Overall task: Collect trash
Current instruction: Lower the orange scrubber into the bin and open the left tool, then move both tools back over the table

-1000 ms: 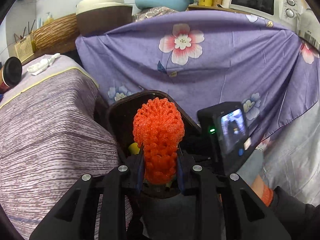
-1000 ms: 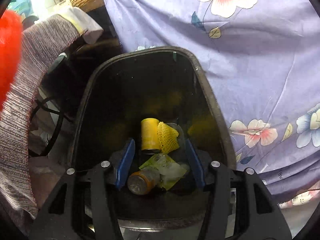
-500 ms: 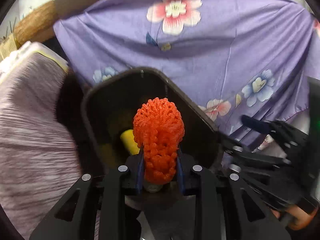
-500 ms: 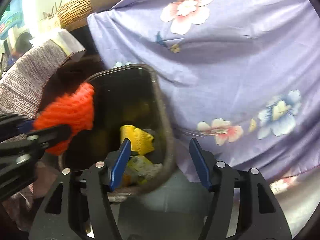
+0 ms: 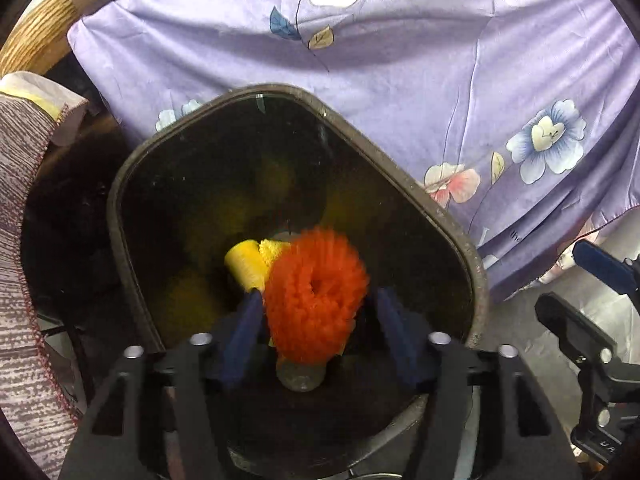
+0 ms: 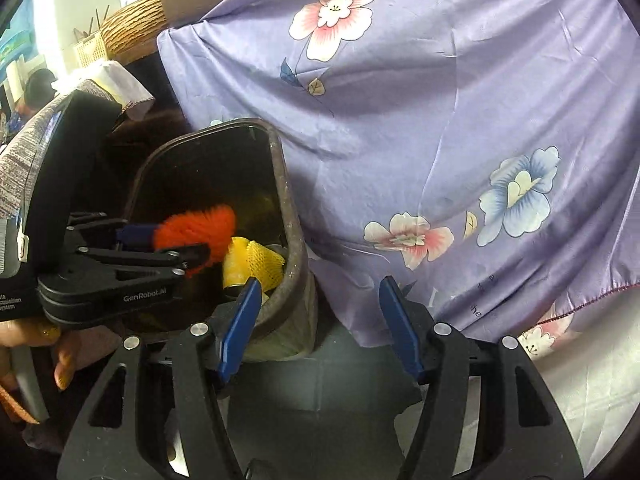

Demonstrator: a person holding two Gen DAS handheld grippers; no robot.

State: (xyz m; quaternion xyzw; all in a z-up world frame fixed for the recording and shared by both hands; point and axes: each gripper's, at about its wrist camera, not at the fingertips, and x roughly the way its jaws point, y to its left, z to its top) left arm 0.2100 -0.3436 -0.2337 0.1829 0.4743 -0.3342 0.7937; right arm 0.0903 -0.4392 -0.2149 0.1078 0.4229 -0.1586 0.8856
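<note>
L gripper (image 5: 316, 316) sits over the mouth of the dark bin (image 5: 460, 232), jaws spread wide. The orange foam net (image 5: 316, 300) is between them, w/ clear space on the R-hand side and the L-hand finger just beside it; can't tell if that finger touches it. Net is blurred, its hollow end facing the cam, and it's inside the bin rim outline. From the R wrist view the same net (image 6: 200, 232) shows just past the L gripper's (image 6: 168, 246) fingertips, below the rim of the bin (image 6: 286, 216).

Ahead of the L jaws, deeper in the bin: a yellow can (image 5: 245, 266) w/ a yellow foam net (image 5: 274, 249) touching it. Directly under the orange net, near the jaw base, a round greyish can end (image 5: 300, 376), partly hidden.

R gripper (image 6: 320, 320) jaws spread, nothing between them. Its L-hand finger (image 6: 238, 328) overlaps the bin's near edge; the R-hand one is in front of the purple flowered cloth (image 6: 440, 120). Bin is ahead-left of the R jaws, cloth hangs ahead and to the R. Yellow can (image 6: 234, 268) and yellow net (image 6: 266, 262) show just beyond the L-hand fingertip, inside the bin.

Striped grey cover (image 5: 20, 280) lies far L of the L jaws. A woven basket (image 6: 132, 20) is up top L, well beyond the R jaws.
</note>
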